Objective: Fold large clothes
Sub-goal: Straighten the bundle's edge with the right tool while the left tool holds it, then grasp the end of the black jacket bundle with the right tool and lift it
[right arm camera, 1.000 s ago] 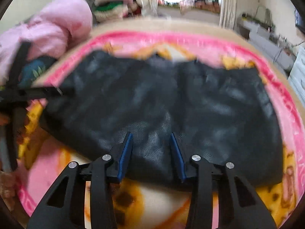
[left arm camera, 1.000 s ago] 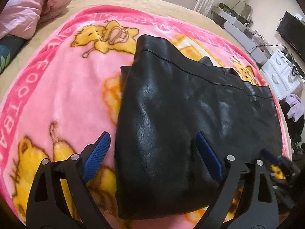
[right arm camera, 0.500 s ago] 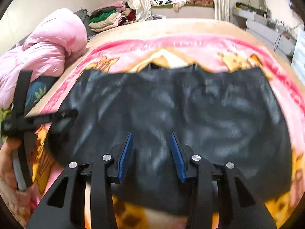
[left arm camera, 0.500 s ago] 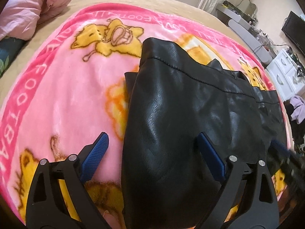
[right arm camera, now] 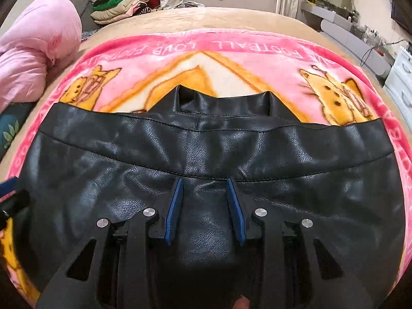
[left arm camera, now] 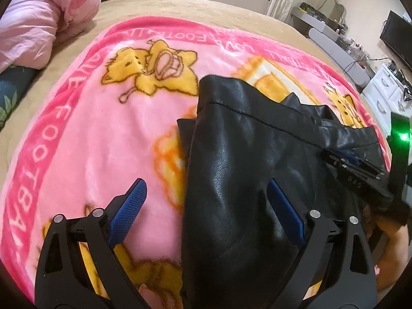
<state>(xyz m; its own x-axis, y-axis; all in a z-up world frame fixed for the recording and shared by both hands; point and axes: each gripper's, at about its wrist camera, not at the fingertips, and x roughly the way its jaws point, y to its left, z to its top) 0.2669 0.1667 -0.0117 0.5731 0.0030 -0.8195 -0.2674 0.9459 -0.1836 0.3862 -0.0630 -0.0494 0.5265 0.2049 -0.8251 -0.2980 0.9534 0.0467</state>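
Note:
A black leather garment (left arm camera: pixel 244 167) lies folded on a pink cartoon blanket (left arm camera: pixel 103 128), its stitched hem running across the far side. My left gripper (left arm camera: pixel 206 184) is open wide over the garment's left edge, one finger above the blanket and the other above the leather. In the right wrist view the garment (right arm camera: pixel 283 154) fills the lower half, on the blanket (right arm camera: pixel 257 59). My right gripper (right arm camera: pixel 204 180) hovers over its middle just short of a seam, its jaws narrow and closing, with smooth leather showing between them and no pinched fold. The right gripper (left arm camera: pixel 360 170) also shows at the garment's right end.
A bunched pink duvet (left arm camera: pixel 38 25) lies at the bed's far left. Piled clothes (right arm camera: pixel 121 5) sit beyond the bed. White drawers (left arm camera: pixel 386 90) and a dark screen (left arm camera: pixel 396 36) stand to the right. Tan bedsheet (right arm camera: pixel 219 18) surrounds the blanket. The left gripper's tip (right arm camera: pixel 10 200) shows at the left border.
The right gripper has travelled across the garment toward its middle and far seam, its jaws slightly narrower. In the left view it now reaches further over the garment's right end. The left gripper has barely moved.

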